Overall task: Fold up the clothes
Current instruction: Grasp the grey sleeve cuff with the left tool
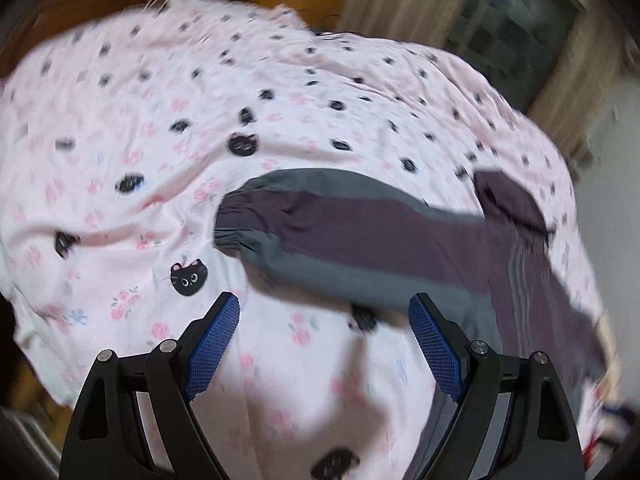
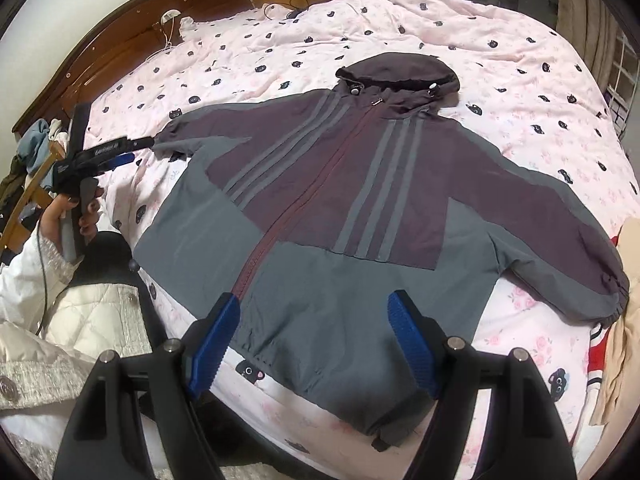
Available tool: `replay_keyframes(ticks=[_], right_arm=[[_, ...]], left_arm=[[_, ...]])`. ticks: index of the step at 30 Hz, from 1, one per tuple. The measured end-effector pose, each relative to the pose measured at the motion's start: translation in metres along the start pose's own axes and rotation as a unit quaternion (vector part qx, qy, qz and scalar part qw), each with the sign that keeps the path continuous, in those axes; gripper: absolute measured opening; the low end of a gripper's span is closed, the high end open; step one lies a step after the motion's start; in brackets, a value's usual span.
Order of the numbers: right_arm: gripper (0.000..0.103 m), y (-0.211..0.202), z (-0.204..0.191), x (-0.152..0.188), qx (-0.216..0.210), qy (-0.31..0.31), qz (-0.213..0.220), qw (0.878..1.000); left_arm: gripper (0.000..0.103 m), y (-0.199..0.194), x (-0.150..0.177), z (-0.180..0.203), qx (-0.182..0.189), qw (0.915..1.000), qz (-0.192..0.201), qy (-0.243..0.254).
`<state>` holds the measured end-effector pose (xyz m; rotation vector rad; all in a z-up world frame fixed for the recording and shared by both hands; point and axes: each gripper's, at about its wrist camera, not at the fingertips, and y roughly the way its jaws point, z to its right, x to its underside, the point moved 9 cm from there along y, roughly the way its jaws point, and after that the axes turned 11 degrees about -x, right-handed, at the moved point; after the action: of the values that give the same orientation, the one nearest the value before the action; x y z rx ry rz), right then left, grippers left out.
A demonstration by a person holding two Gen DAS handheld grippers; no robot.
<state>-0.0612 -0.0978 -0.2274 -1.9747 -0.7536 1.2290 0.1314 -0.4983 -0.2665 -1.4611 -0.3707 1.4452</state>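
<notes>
Right wrist view shows the pink bed cover (image 2: 460, 36), on it the jacket (image 2: 328, 200) flat, zipped, with no fold yet made, its hem below the wide, empty right gripper (image 2: 314, 340), while the left gripper (image 2: 134, 148), also wide and empty, nears the sleeve cuff (image 2: 172, 138).

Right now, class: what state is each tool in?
Left tool: open, holding nothing, by the jacket sleeve cuff.
Right tool: open, holding nothing.
</notes>
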Motion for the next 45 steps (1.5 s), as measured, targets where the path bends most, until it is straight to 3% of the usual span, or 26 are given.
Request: replay_keyframes(ticks=[3, 7, 24, 32, 36, 38, 45], right_arm=[[0.078, 0.005, 0.000, 0.001, 0.008, -0.004, -0.006, 1.000], [0.078, 0.010, 0.000, 0.001, 0.012, -0.008, -0.012, 1.000], [0.078, 0.017, 0.004, 0.006, 0.016, -0.002, -0.031, 0.999], [0.078, 0.018, 0.001, 0.008, 0.019, -0.007, -0.041, 0.999], [0.078, 0.018, -0.001, 0.008, 0.018, -0.008, -0.043, 0.999], [0.078, 0.019, -0.002, 0.009, 0.017, -0.011, -0.044, 0.999], [0.078, 0.022, -0.006, 0.014, 0.015, -0.015, -0.051, 0.998]], left_arm=[[0.083, 0.014, -0.008, -0.010, 0.007, 0.9995, -0.009, -0.030], [0.083, 0.025, -0.010, -0.017, -0.012, 0.9993, -0.010, -0.033], [0.083, 0.052, -0.026, -0.035, -0.023, 0.9982, -0.011, -0.055], [0.082, 0.062, -0.039, -0.037, -0.007, 0.9973, -0.010, -0.073], [0.068, 0.065, -0.044, -0.040, 0.000, 0.9962, -0.008, -0.087], [0.054, 0.066, -0.045, -0.042, -0.002, 0.9959, -0.007, -0.090], [0.038, 0.065, -0.045, -0.047, -0.002, 0.9957, -0.004, -0.093]])
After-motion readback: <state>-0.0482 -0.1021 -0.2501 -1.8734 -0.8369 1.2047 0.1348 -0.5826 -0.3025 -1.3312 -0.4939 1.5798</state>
